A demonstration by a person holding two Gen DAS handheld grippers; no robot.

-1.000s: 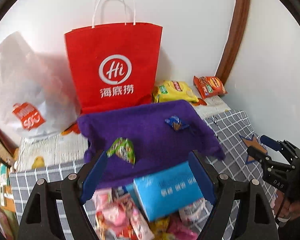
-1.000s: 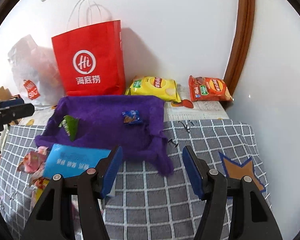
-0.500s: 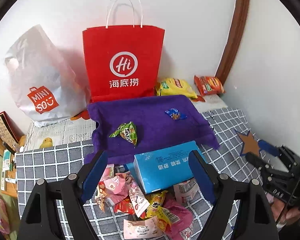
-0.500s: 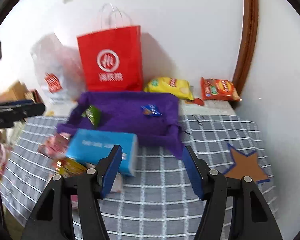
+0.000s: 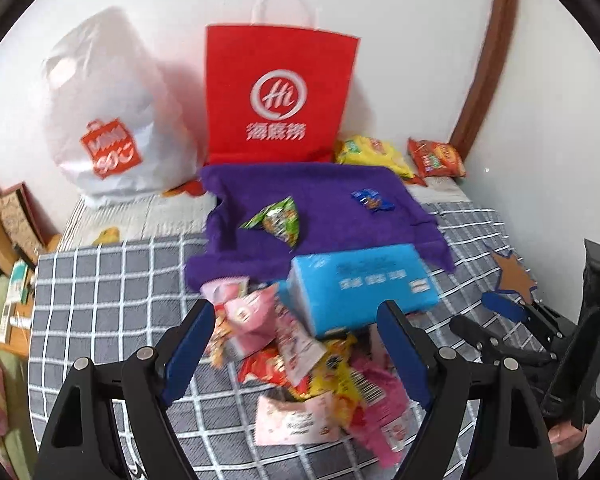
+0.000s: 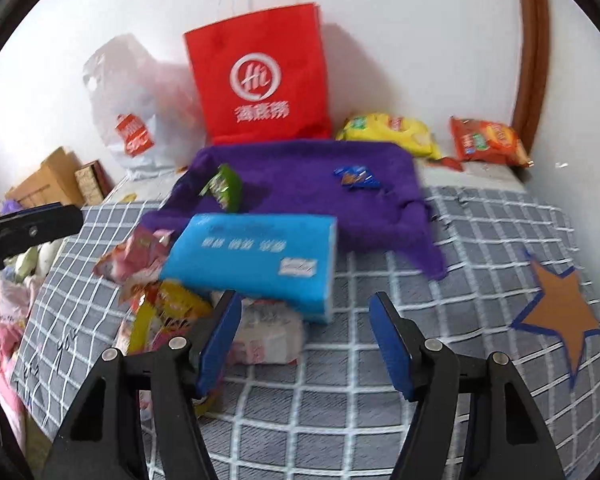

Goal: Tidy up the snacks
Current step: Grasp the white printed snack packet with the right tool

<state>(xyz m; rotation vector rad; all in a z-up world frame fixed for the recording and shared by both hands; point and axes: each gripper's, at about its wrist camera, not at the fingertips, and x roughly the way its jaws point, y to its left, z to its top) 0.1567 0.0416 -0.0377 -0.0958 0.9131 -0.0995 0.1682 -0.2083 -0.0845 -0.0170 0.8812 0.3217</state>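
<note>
A heap of small snack packets (image 5: 300, 364) lies on the checked cloth, with a blue tissue pack (image 5: 364, 284) resting on its far side. Behind it a purple plush tray (image 5: 332, 184) holds a green packet (image 5: 278, 222) and a small blue packet (image 5: 370, 200). My left gripper (image 5: 296, 332) hangs open above the heap, nothing between its pads. My right gripper (image 6: 304, 332) is open too, just in front of the tissue pack (image 6: 256, 256), with the heap (image 6: 160, 300) to its left. The tray (image 6: 300, 160) lies beyond.
A red paper bag (image 5: 278, 96) and a white plastic bag (image 5: 108, 120) stand against the wall. Yellow (image 5: 368, 152) and red (image 5: 436, 158) chip bags lie at the back right. A brown star (image 6: 560, 312) marks the cloth at right. Boxes sit off the left edge.
Both grippers have drawn back from the purple tray toward the near side. The snack heap has come into view under the left one. The right view has swung left toward the tissue pack.
</note>
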